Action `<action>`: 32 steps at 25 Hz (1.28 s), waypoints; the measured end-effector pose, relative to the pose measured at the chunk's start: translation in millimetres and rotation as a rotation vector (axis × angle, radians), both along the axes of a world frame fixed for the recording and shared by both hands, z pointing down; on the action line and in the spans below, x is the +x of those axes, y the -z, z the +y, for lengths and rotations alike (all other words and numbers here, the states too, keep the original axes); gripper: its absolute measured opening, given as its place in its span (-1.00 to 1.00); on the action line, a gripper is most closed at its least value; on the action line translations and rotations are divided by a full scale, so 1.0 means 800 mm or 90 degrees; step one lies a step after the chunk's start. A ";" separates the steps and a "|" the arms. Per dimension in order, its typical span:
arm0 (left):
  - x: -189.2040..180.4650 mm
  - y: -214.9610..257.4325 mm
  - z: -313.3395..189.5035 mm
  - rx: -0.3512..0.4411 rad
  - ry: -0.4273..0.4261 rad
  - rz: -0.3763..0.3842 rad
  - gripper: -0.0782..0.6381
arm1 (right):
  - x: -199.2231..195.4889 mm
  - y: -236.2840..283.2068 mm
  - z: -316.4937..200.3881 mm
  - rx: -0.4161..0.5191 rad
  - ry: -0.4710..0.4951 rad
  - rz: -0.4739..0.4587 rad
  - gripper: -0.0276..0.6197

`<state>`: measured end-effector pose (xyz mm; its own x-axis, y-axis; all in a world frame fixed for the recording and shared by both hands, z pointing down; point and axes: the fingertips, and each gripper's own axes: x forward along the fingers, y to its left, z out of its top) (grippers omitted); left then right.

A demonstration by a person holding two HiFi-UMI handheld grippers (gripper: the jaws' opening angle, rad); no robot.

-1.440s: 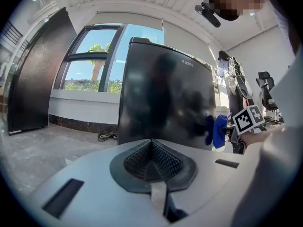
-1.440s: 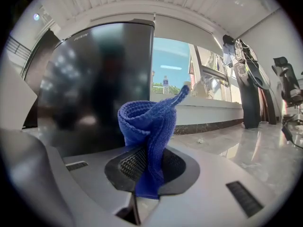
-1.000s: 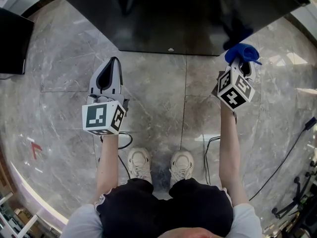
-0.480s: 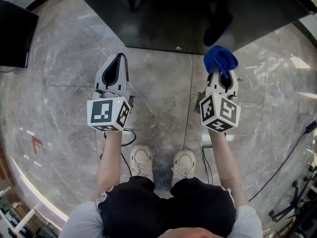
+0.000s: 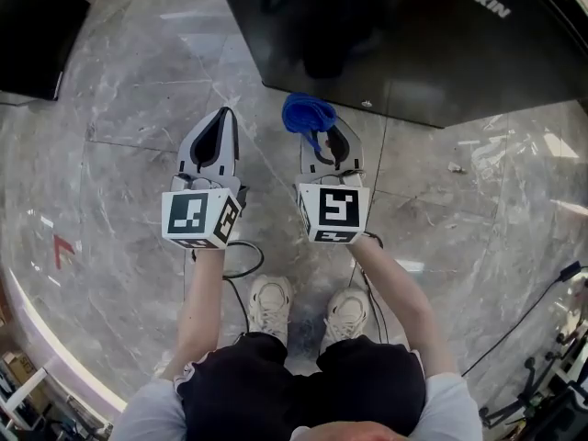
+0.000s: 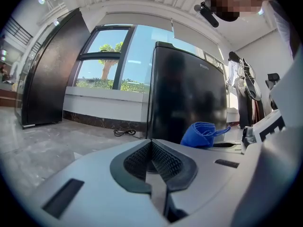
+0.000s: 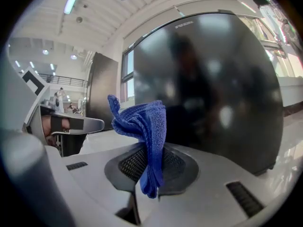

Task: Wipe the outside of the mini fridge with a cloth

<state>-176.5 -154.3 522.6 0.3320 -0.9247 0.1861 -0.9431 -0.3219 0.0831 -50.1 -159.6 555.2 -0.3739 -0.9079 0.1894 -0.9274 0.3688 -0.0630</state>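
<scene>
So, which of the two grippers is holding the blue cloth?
The right gripper: its jaws are shut on the blue cloth, close to the mini fridge. The left gripper beside it has its jaws together with nothing between them.

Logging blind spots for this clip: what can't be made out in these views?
- Most of the mini fridge: cut off by the head view's top edge.
- Smudges on its door: lost in glossy reflections, right gripper view.
- Pinched part of the blue cloth: hidden between the shut right gripper's jaws.
- Whether cloth touches fridge: it overlaps the door in both gripper views.
</scene>
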 end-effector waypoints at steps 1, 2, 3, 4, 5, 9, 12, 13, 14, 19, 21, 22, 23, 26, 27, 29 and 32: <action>-0.006 -0.003 -0.001 -0.002 0.002 -0.002 -0.77 | -0.016 -0.002 -0.005 0.006 0.016 0.008 -0.69; -0.011 -0.006 -0.003 -0.003 0.005 -0.004 -0.77 | -0.032 -0.005 -0.011 0.011 0.030 0.015 -0.69; -0.016 -0.009 -0.003 -0.002 0.008 -0.005 -0.77 | -0.045 -0.009 -0.016 0.013 0.041 0.021 -0.69; -0.020 -0.011 -0.004 -0.001 0.011 -0.007 -0.77 | -0.057 -0.013 -0.022 0.012 0.048 0.025 -0.69; -0.023 -0.014 -0.004 0.001 0.011 -0.009 -0.77 | -0.067 -0.018 -0.026 0.009 0.053 0.027 -0.69; -0.032 -0.023 -0.007 0.004 0.002 -0.022 -0.77 | -0.099 -0.033 -0.046 0.012 0.066 0.032 -0.69; -0.038 -0.029 -0.008 -0.002 0.005 -0.023 -0.77 | -0.113 -0.043 -0.060 0.015 0.068 0.044 -0.69; -0.040 -0.031 -0.008 -0.004 0.006 -0.023 -0.77 | -0.113 -0.047 -0.064 0.011 0.061 0.049 -0.69; -0.040 -0.032 -0.008 -0.005 0.006 -0.024 -0.77 | -0.111 -0.051 -0.069 0.005 0.052 0.054 -0.69; -0.039 -0.033 -0.010 -0.008 0.002 -0.024 -0.77 | -0.092 -0.055 -0.082 -0.012 0.018 0.059 -0.69; -0.035 -0.034 -0.010 -0.010 -0.002 -0.025 -0.77 | -0.083 -0.057 -0.080 -0.014 0.011 0.060 -0.69; -0.033 -0.035 -0.009 -0.010 -0.004 -0.026 -0.77 | -0.079 -0.058 -0.078 -0.015 0.007 0.061 -0.69; -0.030 -0.035 -0.008 -0.009 -0.006 -0.027 -0.77 | -0.073 -0.059 -0.077 -0.017 0.003 0.062 -0.69; -0.019 -0.033 -0.006 -0.006 -0.014 -0.028 -0.77 | -0.055 -0.057 -0.072 -0.019 -0.010 0.064 -0.69; -0.015 -0.032 -0.004 -0.006 -0.017 -0.025 -0.77 | -0.047 -0.055 -0.071 -0.018 -0.016 0.063 -0.69; -0.004 -0.031 0.000 -0.008 -0.022 -0.012 -0.77 | -0.031 -0.051 -0.067 -0.015 -0.026 0.064 -0.69; 0.005 -0.036 0.005 -0.023 -0.027 0.010 -0.77 | -0.004 -0.047 -0.060 -0.013 -0.046 0.068 -0.69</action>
